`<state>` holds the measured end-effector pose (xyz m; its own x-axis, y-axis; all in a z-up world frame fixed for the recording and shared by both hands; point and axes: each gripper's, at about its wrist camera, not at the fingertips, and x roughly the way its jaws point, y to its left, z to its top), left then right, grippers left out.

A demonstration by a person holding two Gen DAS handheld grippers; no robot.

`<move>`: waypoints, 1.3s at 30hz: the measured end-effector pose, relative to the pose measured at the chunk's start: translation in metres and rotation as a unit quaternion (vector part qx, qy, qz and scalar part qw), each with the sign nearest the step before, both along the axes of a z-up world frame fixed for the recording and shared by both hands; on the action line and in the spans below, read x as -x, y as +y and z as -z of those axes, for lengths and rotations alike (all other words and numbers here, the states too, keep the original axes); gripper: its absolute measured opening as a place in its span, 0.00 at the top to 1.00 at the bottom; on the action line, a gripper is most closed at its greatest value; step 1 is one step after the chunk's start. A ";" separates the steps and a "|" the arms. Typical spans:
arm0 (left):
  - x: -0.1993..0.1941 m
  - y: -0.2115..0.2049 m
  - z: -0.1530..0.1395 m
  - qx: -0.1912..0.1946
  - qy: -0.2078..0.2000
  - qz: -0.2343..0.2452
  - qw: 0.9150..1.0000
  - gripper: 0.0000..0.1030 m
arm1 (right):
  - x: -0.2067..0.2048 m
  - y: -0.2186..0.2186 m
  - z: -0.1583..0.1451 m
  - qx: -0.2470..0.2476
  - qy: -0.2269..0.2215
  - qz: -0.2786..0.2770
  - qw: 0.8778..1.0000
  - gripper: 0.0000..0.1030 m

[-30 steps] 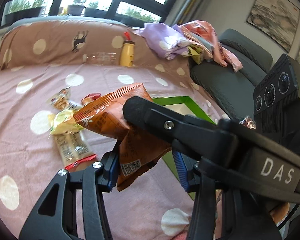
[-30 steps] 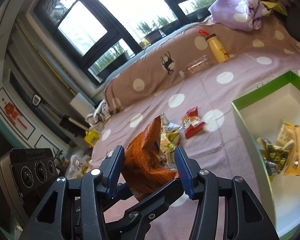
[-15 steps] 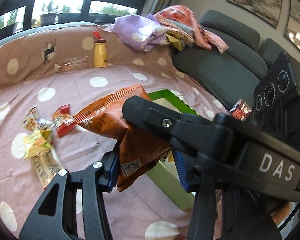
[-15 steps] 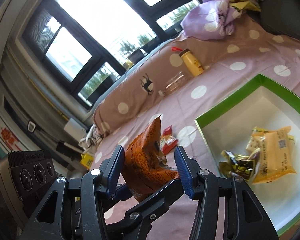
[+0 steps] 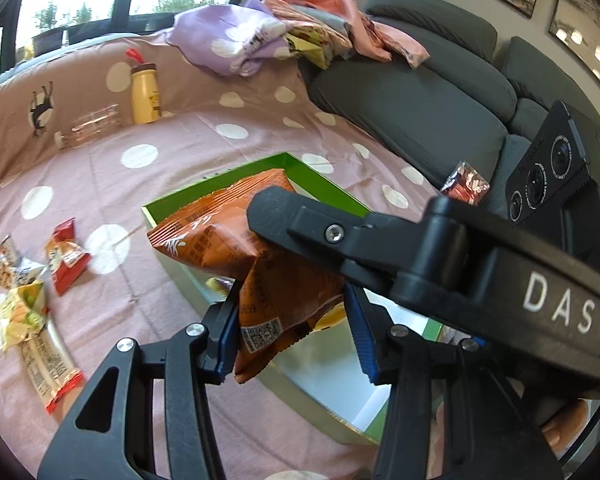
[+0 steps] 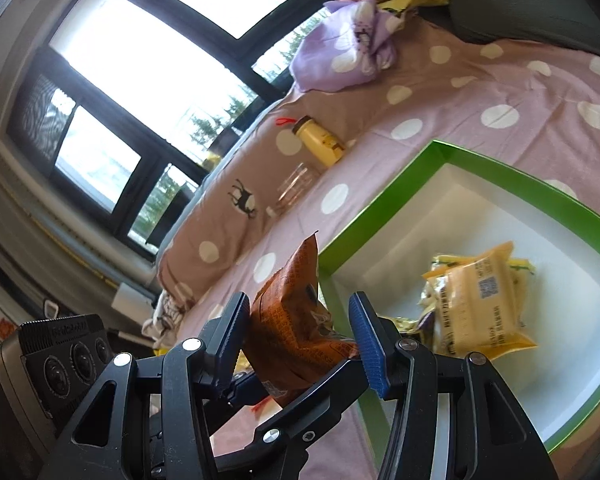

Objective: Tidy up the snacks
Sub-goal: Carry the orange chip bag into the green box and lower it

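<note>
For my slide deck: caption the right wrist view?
Both grippers hold an orange snack bag beside the green box.

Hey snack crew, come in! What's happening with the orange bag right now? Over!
Left gripper and right gripper both shut on orange snack bag. Bag hanging over green box edge. Yellow packets already inside.

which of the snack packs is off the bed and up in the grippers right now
The orange pack; both grippers pinch it above the green box. The red pack and the others lie on the sheet or in the box.
</note>
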<state>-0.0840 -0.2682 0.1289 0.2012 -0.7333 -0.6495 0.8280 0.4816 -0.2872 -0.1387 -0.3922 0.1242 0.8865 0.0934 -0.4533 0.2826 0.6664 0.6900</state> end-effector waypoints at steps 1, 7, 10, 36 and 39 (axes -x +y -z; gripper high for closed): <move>0.001 -0.005 0.001 -0.003 0.002 0.005 1.000 0.53 | 0.002 -0.003 0.001 -0.002 0.001 0.006 1.000 0.46; 0.004 -0.023 0.005 -0.016 0.003 0.022 1.000 0.53 | 0.009 -0.020 0.009 -0.017 0.006 0.027 0.999 0.46; 0.005 -0.031 0.008 -0.022 0.005 0.031 0.999 0.53 | 0.012 -0.026 0.011 -0.023 0.008 0.037 0.999 0.46; -0.002 -0.068 0.035 -0.066 0.021 0.047 0.997 0.54 | 0.021 -0.058 0.036 -0.055 0.055 0.100 0.992 0.53; -0.004 -0.070 0.037 -0.068 0.016 0.036 0.997 0.54 | 0.021 -0.059 0.037 -0.056 0.060 0.105 0.991 0.53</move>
<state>-0.0802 -0.3386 0.0917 0.1291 -0.6491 -0.7497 0.8533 0.4578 -0.2495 -0.1595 -0.4512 0.0871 0.8317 -0.0312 -0.5543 0.4915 0.5059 0.7089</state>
